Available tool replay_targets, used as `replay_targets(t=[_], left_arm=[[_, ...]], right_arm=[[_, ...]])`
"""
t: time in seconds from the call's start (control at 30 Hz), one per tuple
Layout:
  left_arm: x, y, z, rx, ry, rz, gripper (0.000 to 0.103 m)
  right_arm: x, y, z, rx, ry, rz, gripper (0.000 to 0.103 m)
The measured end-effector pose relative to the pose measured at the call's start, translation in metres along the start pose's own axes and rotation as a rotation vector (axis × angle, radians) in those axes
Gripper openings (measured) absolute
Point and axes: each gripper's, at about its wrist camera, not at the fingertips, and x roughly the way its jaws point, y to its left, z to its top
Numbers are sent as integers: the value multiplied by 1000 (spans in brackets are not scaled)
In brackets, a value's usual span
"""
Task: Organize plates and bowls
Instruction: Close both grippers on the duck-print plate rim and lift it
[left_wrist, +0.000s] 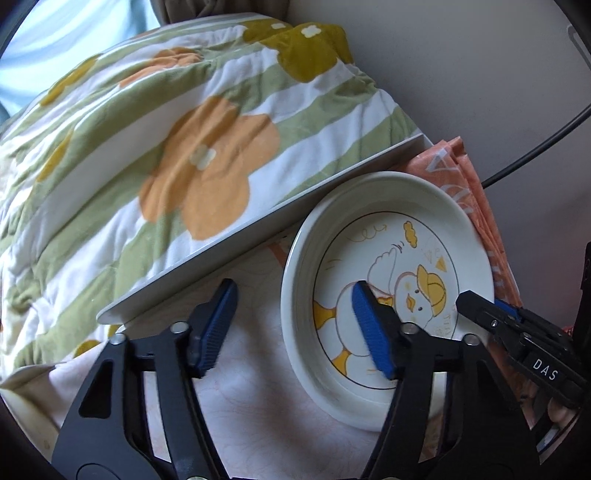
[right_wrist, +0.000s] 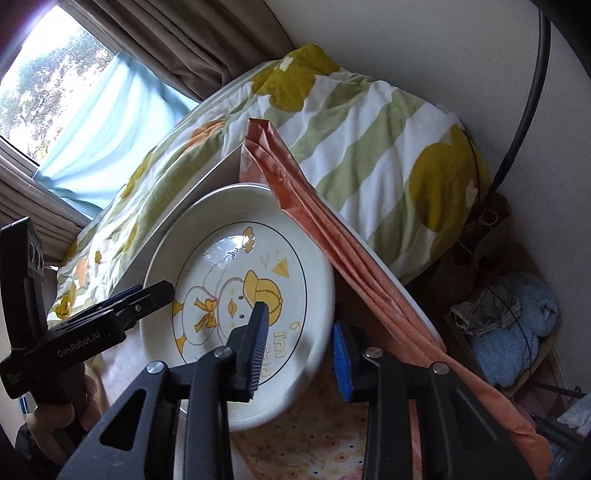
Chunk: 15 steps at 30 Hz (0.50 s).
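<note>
A cream plate (left_wrist: 399, 236) with a yellow duck drawing lies on a patterned tablecloth (left_wrist: 251, 376); it also shows in the right wrist view (right_wrist: 207, 266). My left gripper (left_wrist: 291, 328) is open; its jaws straddle the plate's left rim, one finger over the plate, one over the cloth. My right gripper (right_wrist: 301, 343) is open, its jaws astride the plate's right rim, one finger above the plate, the other outside the rim. The right gripper also shows at the plate's right edge in the left wrist view (left_wrist: 480, 306). The left gripper shows at the plate's left in the right wrist view (right_wrist: 147, 295).
A white raised board edge (left_wrist: 258, 229) borders the plate at the back. Folded orange cloth (right_wrist: 332, 251) rests against the plate's far right side. A striped floral blanket (left_wrist: 166, 129) lies behind. A blue towel (right_wrist: 517, 332) sits lower right by the wall.
</note>
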Motion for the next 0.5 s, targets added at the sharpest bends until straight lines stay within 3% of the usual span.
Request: replay_targets(t=[0.2, 0.5], left_arm=[[7, -7, 1, 57, 8, 5, 24], [5, -13, 0, 66, 0, 34, 23]], right_arm=[[5, -5, 3, -3, 4, -31, 15], [4, -1, 2, -41, 6, -56, 15]])
